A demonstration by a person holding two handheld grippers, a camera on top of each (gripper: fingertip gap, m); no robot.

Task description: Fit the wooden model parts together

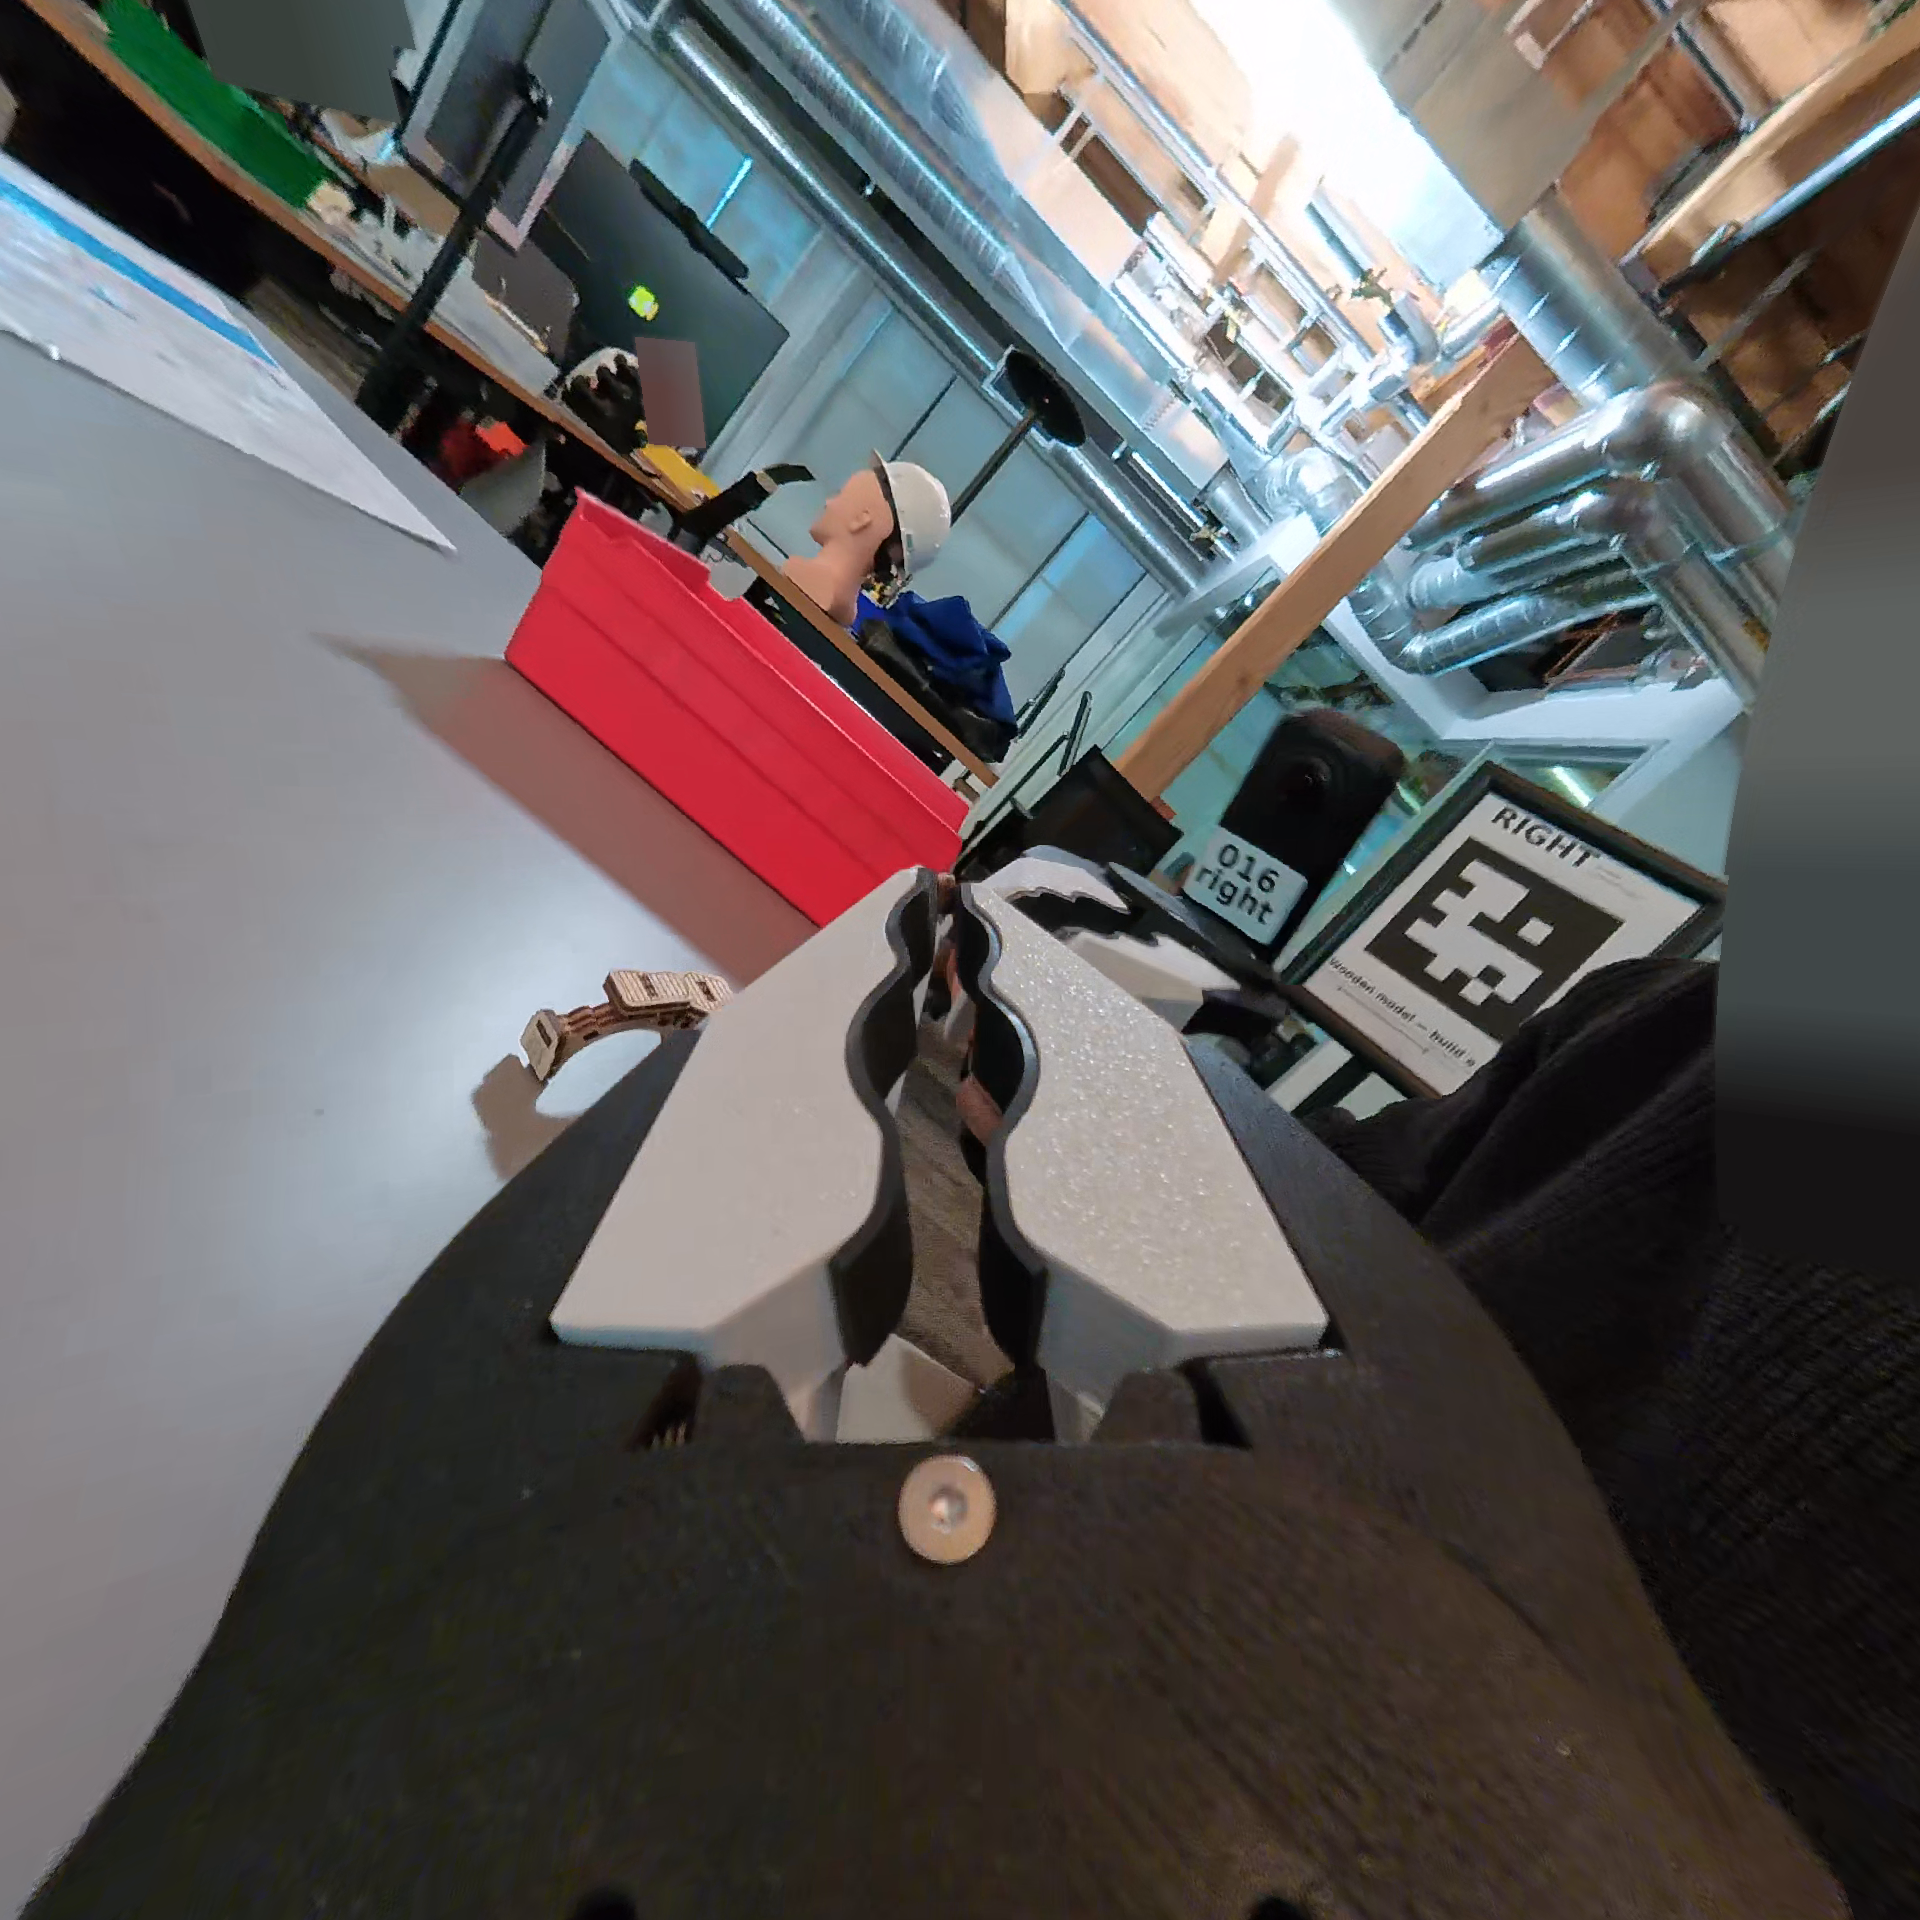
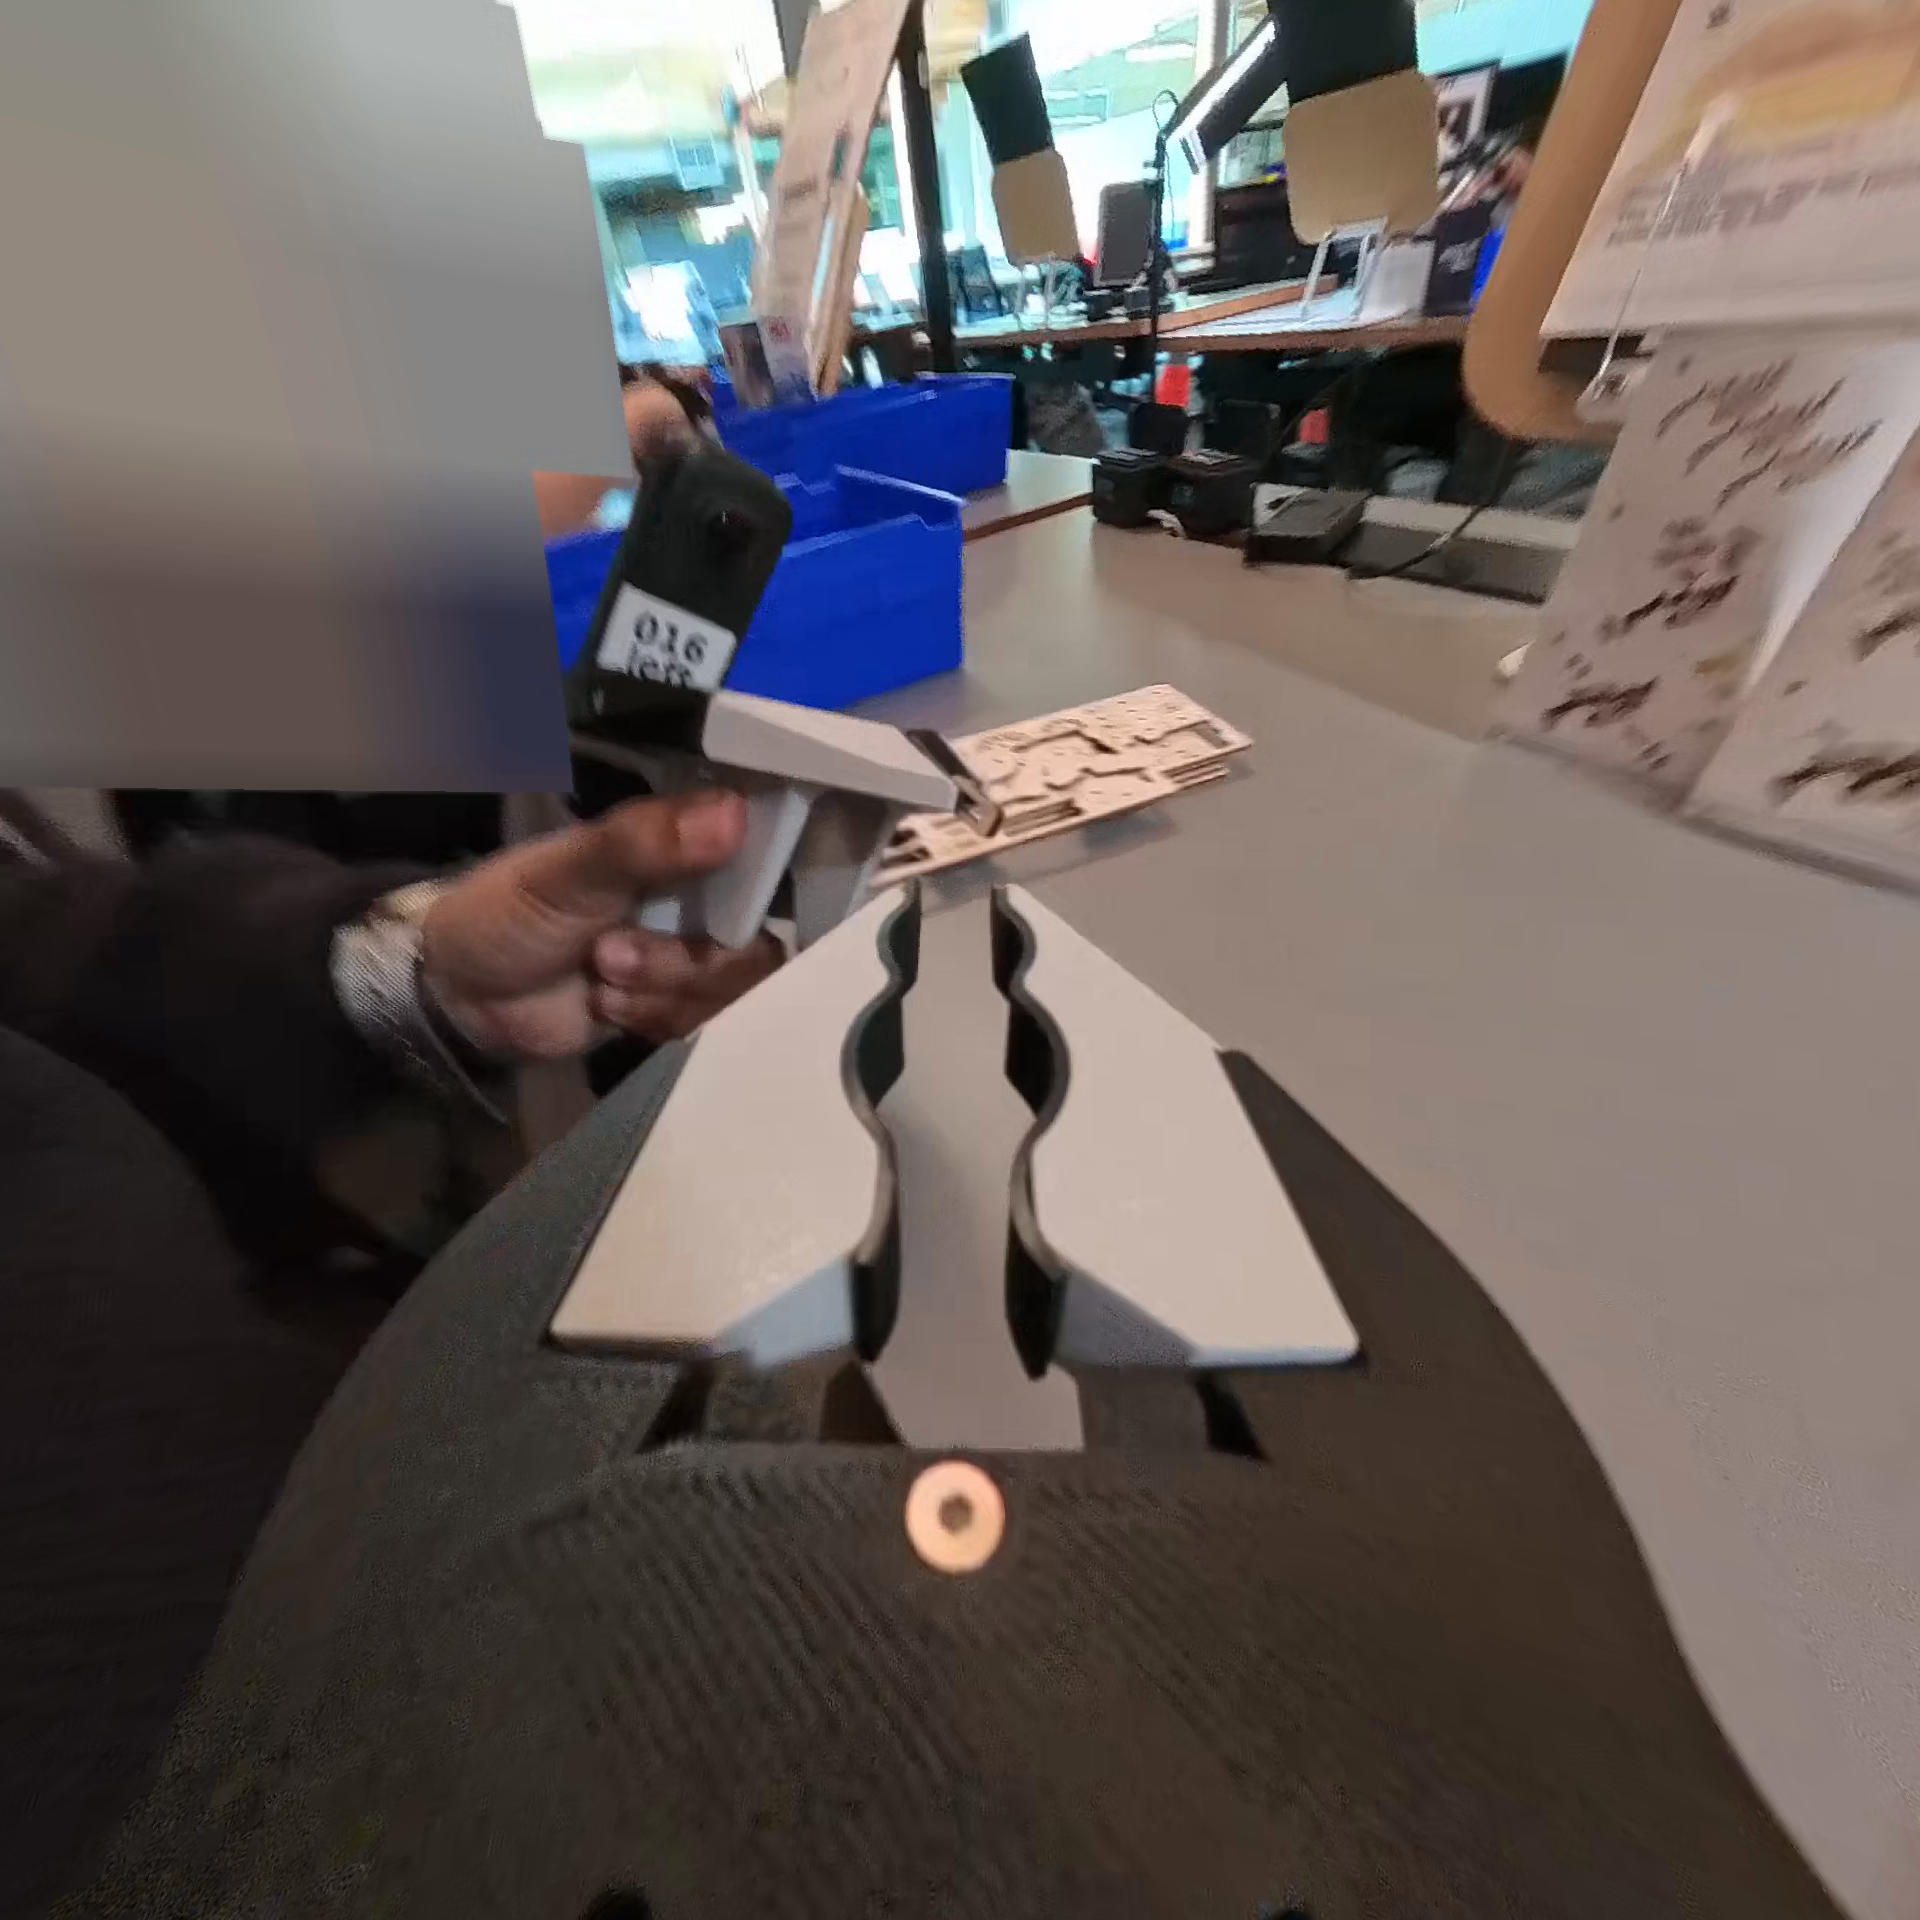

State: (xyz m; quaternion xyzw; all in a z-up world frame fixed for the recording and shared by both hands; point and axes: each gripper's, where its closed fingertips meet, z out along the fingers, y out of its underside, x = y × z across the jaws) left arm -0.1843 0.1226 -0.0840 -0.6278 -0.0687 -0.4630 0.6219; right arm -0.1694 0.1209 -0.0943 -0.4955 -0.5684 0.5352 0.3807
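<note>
Currently your left gripper (image 2: 971, 805) pinches a small piece beside the wooden parts sheet (image 2: 1070, 774) on the table (image 2: 1455, 935), right gripper (image 2: 954, 902) narrowly parted and empty; a loose pinch could drop it.

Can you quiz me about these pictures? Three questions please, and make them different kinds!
1. True or false: the right gripper is holding a wooden part between its fingers.
2. In the left wrist view, what colour is the plastic bin on the table beyond the small wooden piece? A) green B) red C) yellow
3. Fill in the gap: in the right wrist view, the bins behind the flat wooden sheet are ___.

Key: 1 false, it is open with only the table showing through the gap; 2 B; 3 blue.
</note>
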